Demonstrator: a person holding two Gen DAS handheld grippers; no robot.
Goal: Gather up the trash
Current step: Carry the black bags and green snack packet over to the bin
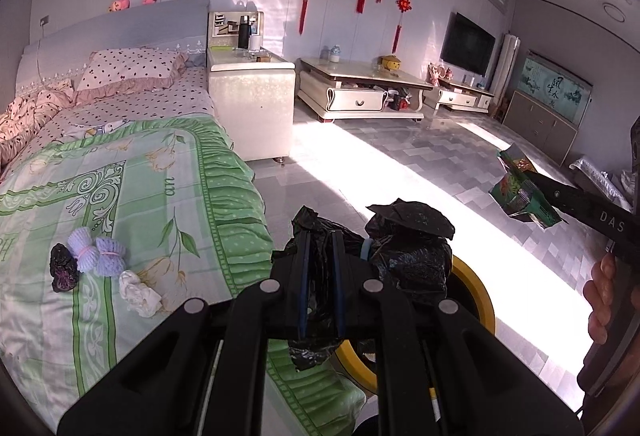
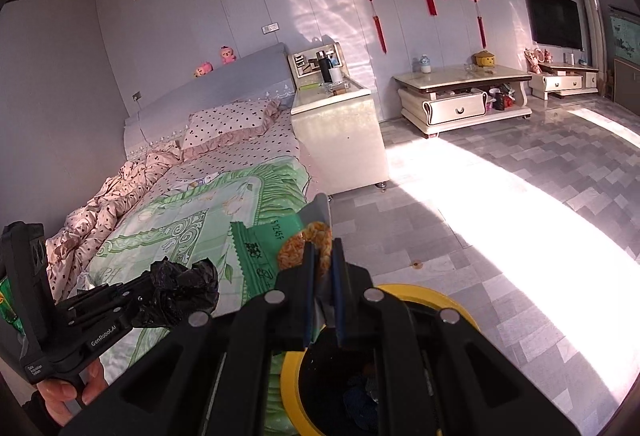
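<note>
Bed [image 1: 120, 172]: the biggest thing by me, green ruffled cover, lying to the left of both my claws; more scraps lie on it.
Trash bin [image 2: 436, 296]: yellow-rimmed with a dark inside, on the floor hard against the bed's edge, directly under my right claw and partly hidden behind my left.
Black plastic bag [image 1: 408, 248]: crumpled film, feather-light, soft and a bit slick, I judge. It will give and slide rather than resist, so a bunched fold is the place to pinch. I have it that way: my left claw [image 1: 322, 276] is clamped together on a wad of it, with the bulk puffing out to the right of the fingertips, above the bin's rim.
Green snack wrapper [image 2: 266, 248]: thin crinkly foil, light, a little springy and slippery. A flat edge pinches best. My right claw [image 2: 324, 276] is pressed together on its lower part, and the wrapper stands up beyond the tips, over the bin's near edge.
Scraps on the bed: a lilac knitted bundle [image 1: 96, 250], a dark crumpled scrap [image 1: 64, 268] touching it, and a white tissue wad [image 1: 138, 292] just beside, all well apart from both claws, not yet collected.
</note>
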